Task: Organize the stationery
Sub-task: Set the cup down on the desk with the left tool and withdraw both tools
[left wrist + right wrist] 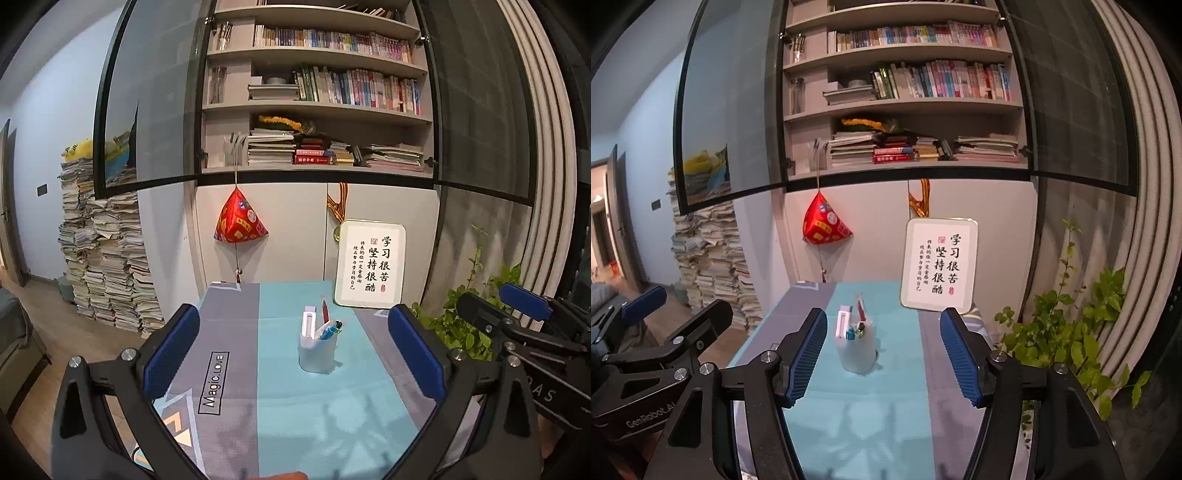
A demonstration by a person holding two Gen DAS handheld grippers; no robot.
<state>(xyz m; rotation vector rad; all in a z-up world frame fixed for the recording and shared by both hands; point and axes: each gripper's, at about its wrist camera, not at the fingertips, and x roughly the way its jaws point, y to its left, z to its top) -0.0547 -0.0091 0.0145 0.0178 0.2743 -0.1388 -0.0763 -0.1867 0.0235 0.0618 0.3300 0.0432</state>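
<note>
A translucent pen cup (317,353) (857,352) stands upright in the middle of the table. It holds a white eraser-like block (308,322) (844,322), a red pen (325,311) (860,306) and blue pens (330,330). My left gripper (295,354) is open wide, above and short of the cup, with nothing between its blue pads. My right gripper (884,352) is open too and holds nothing; the cup shows in the gap near its left pad but lies farther off. Each gripper appears at the edge of the other's view.
A teal and grey cloth (280,406) (857,417) covers the table. A framed calligraphy sign (371,264) (938,264) leans at the back right. A leafy plant (1067,332) stands right of the table. Bookshelves and a red hanging ornament (240,219) are behind; paper stacks (107,258) stand left.
</note>
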